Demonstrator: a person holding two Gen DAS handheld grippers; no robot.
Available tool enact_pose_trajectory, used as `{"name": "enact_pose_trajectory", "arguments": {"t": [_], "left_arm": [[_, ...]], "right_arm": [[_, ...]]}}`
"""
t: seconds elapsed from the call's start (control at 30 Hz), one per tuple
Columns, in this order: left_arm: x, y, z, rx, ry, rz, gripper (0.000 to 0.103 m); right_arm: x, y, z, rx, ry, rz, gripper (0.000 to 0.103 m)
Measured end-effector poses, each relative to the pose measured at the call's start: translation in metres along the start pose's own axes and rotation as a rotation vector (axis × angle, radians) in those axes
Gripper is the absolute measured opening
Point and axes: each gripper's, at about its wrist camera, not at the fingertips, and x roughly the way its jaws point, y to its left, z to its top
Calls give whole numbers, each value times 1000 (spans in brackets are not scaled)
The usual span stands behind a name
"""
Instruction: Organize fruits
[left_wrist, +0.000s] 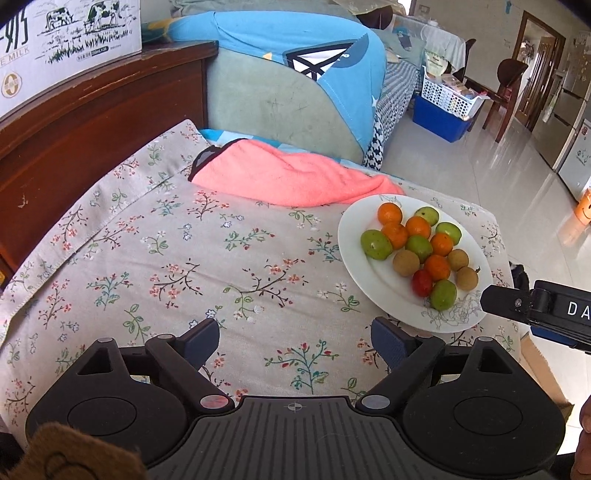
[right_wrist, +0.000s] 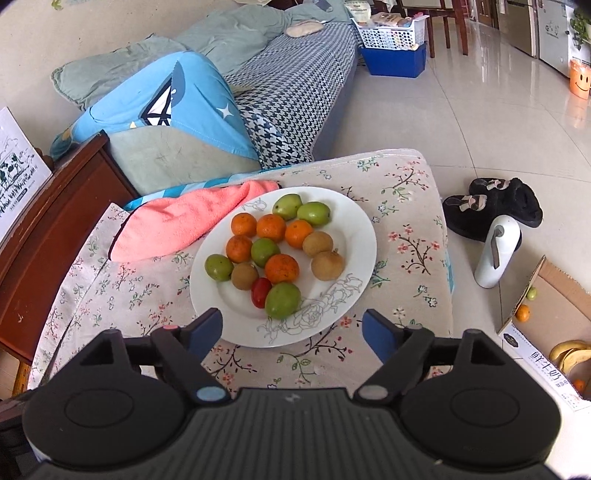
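A white plate (right_wrist: 354, 236) with a flower print sits on the floral tablecloth (right_wrist: 406, 192). It holds several small oranges (right_wrist: 281, 268), green fruits (right_wrist: 282, 300), brown round fruits (right_wrist: 327, 265) and one red tomato (right_wrist: 260, 292). My right gripper (right_wrist: 291, 332) is open and empty, just short of the plate's near rim. My left gripper (left_wrist: 295, 338) is open and empty over bare cloth, left of the plate (left_wrist: 354, 258). A finger of the right gripper (left_wrist: 506, 299) shows at the plate's right edge in the left wrist view.
A pink towel (right_wrist: 184, 221) lies on the table behind the plate. A sofa with a blue cushion (right_wrist: 177, 107) stands beyond. A dark wooden cabinet (left_wrist: 74, 129) is on the left. On the floor to the right are a cardboard box (right_wrist: 554, 321) with fruit, a white bottle (right_wrist: 496, 254) and black slippers (right_wrist: 495, 206).
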Motion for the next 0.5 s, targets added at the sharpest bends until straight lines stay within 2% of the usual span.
{"name": "enact_pose_trajectory", "arguments": {"t": [0.07, 0.2, 0.5], "left_arm": [[-1, -5, 3, 16, 1, 22, 92], [-2, -13, 9, 48, 8, 49, 93], [1, -26, 23, 98, 29, 98, 93]], "right_arm": [[-2, 1, 0, -13, -6, -1, 88], [-2, 3, 2, -30, 6, -31, 96], [-4, -3, 8, 2, 2, -40, 97]]}}
